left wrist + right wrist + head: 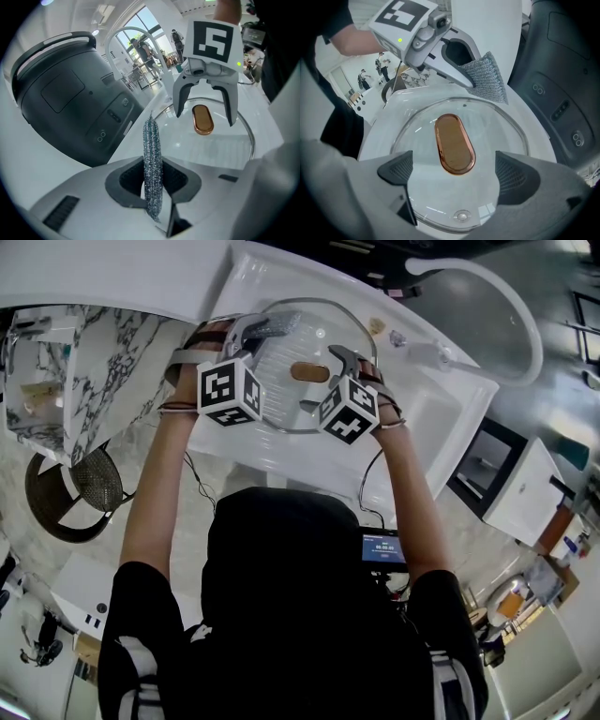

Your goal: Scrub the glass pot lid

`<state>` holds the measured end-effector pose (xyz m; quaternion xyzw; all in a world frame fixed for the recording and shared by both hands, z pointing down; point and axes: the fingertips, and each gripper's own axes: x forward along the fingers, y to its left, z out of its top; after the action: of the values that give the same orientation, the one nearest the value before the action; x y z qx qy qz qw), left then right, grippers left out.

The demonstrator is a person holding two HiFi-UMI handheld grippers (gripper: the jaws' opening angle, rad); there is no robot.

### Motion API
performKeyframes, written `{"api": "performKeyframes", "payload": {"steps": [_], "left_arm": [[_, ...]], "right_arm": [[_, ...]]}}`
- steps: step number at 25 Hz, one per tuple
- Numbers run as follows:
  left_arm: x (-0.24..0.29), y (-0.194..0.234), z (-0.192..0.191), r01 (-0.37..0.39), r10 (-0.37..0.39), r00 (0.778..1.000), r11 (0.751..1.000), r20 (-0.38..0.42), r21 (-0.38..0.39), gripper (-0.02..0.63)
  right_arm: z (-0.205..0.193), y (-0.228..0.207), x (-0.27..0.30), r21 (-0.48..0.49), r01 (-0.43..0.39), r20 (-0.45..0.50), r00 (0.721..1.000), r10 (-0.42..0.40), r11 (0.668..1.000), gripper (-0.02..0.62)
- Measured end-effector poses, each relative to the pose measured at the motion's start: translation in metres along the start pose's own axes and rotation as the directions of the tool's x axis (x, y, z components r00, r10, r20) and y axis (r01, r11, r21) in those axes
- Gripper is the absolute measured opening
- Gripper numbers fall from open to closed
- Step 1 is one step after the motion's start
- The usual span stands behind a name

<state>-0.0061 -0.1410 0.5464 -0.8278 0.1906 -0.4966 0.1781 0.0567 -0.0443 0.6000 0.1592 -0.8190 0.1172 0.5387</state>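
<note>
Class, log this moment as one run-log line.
left claw: shut on scouring pad | right claw: open, astride handle | glass pot lid: in sink | pad-lid contact: unclear

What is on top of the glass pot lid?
A copper-coloured oval handle at the centre of the glass pot lid, a small vent near its rim. The left tool holds a scouring pad by the far edge; contact unclear.

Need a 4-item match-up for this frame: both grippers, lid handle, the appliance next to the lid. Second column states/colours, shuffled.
1. left gripper
2. right gripper
3. lid handle
4. countertop appliance

A. copper-brown oval
B. jaws apart, either side of the handle
C. dark grey
D. shut on mesh scouring pad

Pairs: 1-D, 2-B, 3-A, 4-C
</note>
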Motion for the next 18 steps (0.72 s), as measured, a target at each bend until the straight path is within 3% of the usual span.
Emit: {"api": "performKeyframes", "payload": {"steps": [18], "left_arm": [[0.012,-0.023,-0.004,0.026,-0.02,0.999,0.991,-0.044,0.132,0.072]], "right_arm": [[0.0,0.0,0.001,0.002,0.001,-0.002,1.0,-0.001,1.0,0.495]]}}
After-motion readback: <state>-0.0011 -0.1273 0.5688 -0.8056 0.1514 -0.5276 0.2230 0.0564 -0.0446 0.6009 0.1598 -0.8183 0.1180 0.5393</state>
